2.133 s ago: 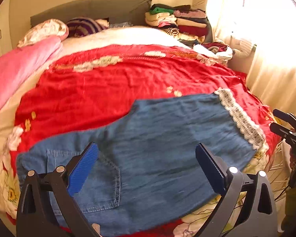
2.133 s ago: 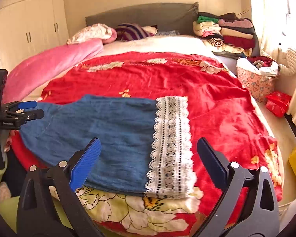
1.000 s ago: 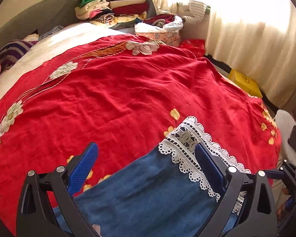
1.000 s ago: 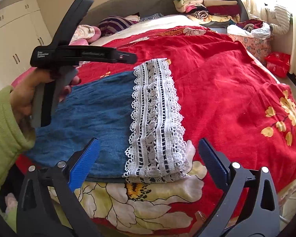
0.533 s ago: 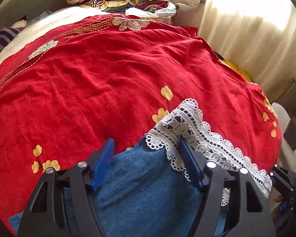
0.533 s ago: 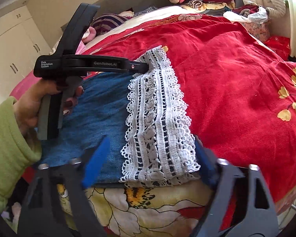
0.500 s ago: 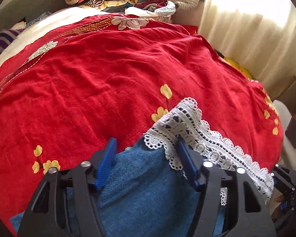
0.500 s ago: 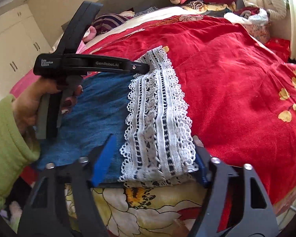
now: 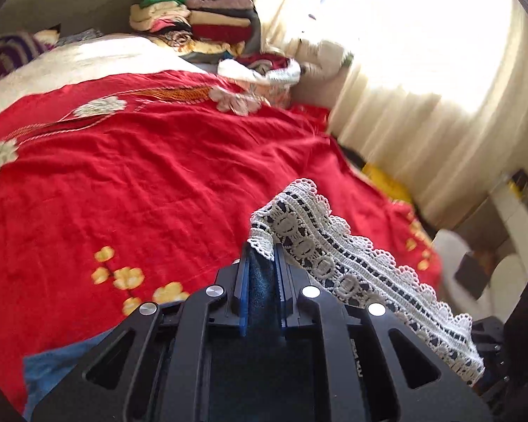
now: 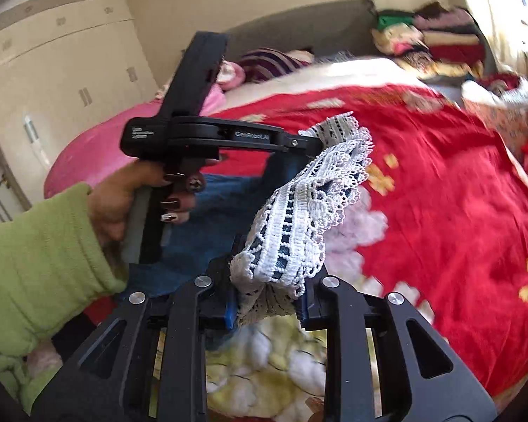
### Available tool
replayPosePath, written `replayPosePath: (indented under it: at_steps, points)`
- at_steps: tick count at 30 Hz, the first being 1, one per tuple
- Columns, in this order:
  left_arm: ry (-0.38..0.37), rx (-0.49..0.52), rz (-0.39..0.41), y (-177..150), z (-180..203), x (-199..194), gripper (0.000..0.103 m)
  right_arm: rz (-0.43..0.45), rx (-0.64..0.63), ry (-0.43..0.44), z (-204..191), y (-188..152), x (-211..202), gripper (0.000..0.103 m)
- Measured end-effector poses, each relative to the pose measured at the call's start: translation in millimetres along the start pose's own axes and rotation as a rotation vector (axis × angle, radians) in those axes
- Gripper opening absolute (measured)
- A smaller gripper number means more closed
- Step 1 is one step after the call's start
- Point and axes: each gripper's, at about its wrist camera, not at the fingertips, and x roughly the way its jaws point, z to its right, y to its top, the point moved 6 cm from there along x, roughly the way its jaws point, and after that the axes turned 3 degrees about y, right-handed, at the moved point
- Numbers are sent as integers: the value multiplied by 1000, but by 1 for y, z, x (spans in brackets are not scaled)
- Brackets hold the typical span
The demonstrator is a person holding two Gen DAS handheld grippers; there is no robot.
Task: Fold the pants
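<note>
Right gripper (image 10: 265, 302): jaws have just been closing and now pinch the near corner of the white lace hem (image 10: 299, 218) of the blue pants (image 10: 225, 207). Left gripper (image 9: 260, 281): jaws likewise just closed, clamped on denim at the far hem corner, so the lace (image 9: 352, 256) hangs raised between the two tools while the rest of the pants lies on the red bedspread (image 9: 140, 183). Behind: a stack of folded clothes (image 9: 200, 21) by the headboard.
</note>
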Motion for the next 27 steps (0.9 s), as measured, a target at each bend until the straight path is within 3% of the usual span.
replayPosePath:
  at_steps: [4,9,17,20,23,27]
  points:
    - [32,-41,65,-12,-30,-36,11,-16,-126,30,-47,8,16,18]
    - [124,-188,55,-42,-80,-53,16,-95,-247,15,-88,-7,54,18]
    - [107,-523,212,-78,-155,-138,44,-186,-556,-25,-156,-32,90,18]
    - [120,-588,240,-98,-175,-163,53,-241,-587,4,-172,-47,105,24]
    - [122,-629,227,-118,-184,-169,56,-268,-613,46,-186,-57,109,51]
    - [109,-619,198,-124,-183,-162,64,-255,-566,118,-187,-43,88,61]
